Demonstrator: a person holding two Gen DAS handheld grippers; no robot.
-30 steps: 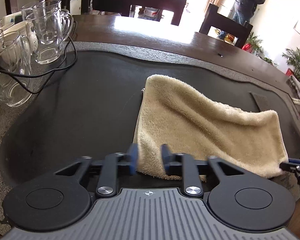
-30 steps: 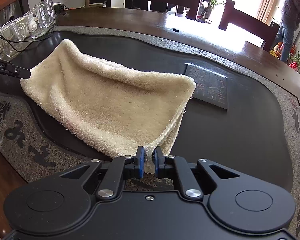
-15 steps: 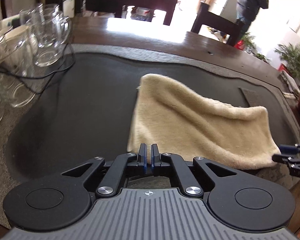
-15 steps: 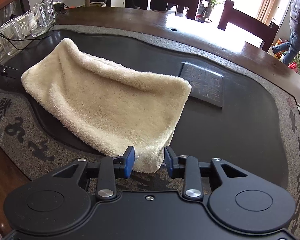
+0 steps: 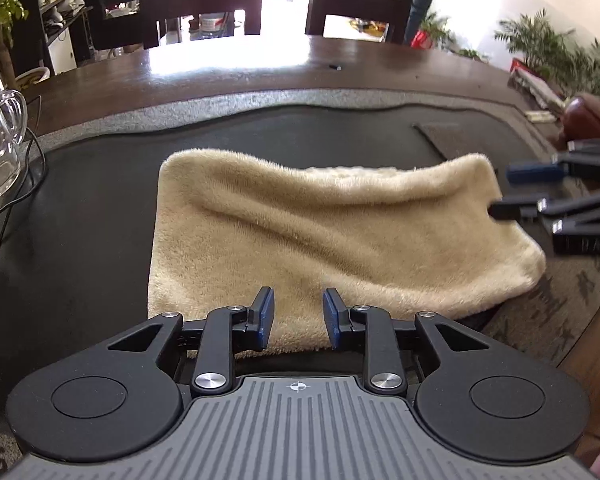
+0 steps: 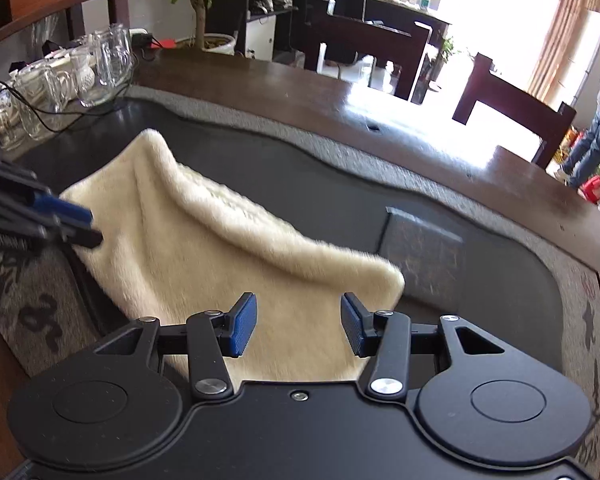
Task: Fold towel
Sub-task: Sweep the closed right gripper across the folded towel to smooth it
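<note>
A: A dining room, chairs and bright windows behind. On the far left of the bench (image 5: 228,80) stand glass mugs (image 5: 0,120) with a black cable (image 5: 32,168) trailing past them. Where is the towel?

B: The beige towel (image 5: 320,232) lies doubled over on the dark stone tray (image 5: 80,208), fold line at the far side, near edges hanging over the tray's lip.

A: And the left hand-held gripper (image 5: 298,318)?

B: Its jaws are opening. The towel's near edge sits between the blue pads, but they no longer press on it.

A: The right hand-held gripper (image 6: 298,330)?

B: Jaws parted wider and widening a little more, with cloth between but untouched.

A: So the first fold looks laid. How to finish this step well?

B: I'd say draw both back without snagging the pile, check that the two layers match at the corners, then take the short end for the next fold. That ridge across the middle wants smoothing first.
</note>
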